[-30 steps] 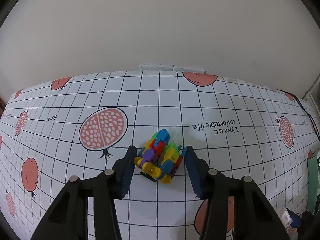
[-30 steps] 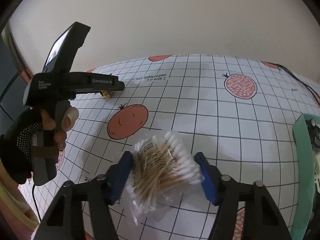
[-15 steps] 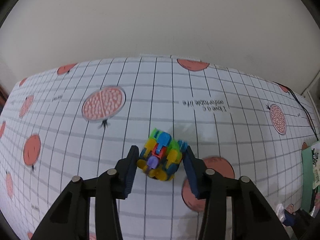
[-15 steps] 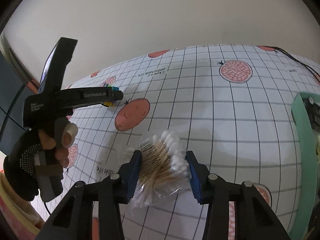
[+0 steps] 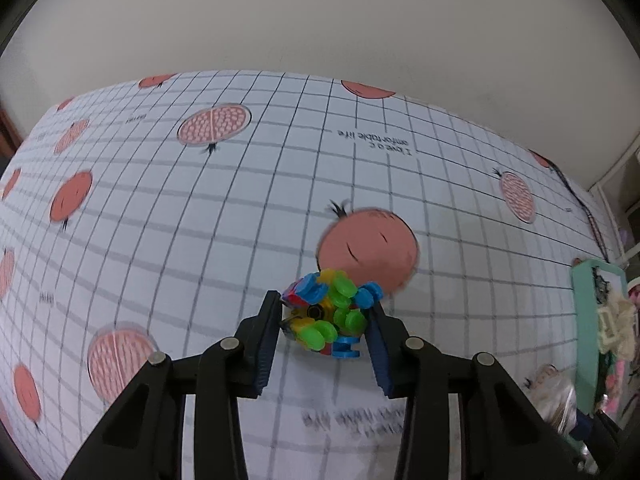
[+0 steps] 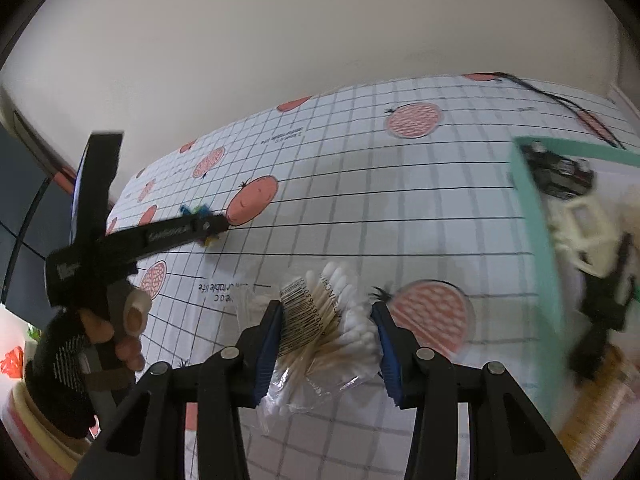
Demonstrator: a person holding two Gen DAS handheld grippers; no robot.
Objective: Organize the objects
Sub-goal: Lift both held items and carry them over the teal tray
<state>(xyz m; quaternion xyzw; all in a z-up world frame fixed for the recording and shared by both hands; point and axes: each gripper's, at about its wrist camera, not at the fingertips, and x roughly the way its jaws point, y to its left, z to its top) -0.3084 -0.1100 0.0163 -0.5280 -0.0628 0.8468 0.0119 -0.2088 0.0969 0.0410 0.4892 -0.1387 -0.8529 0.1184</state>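
The toy of interlocking plastic discs (image 5: 330, 316) is now riding clear of the tablecloth (image 5: 200, 220), pinched between the two pads of the left gripper (image 5: 326, 334), whereas a second ago it was sitting on the cloth with the pads standing apart on either side of it. It has also been travelling: the printed whole pomegranate that was off to its right is now just behind it, and the teal tray (image 5: 582, 320) is showing much larger at the right edge (so the carry looks to be heading that way).

The bag of cotton swabs (image 6: 324, 328) is likewise being carried, squeezed narrow between the fingers of the right gripper (image 6: 326, 340), which were spread around it on the cloth a second ago. From this side the teal tray (image 6: 536, 248) is looming close on the right, already holding a cream hair claw (image 6: 584, 228) and some dark items too blurred to name. The person's gloved left hand (image 6: 92, 328) is gripping the other tool's handle at far left.

Judging by this, both pickups are done and the delivery to the tray is under way.
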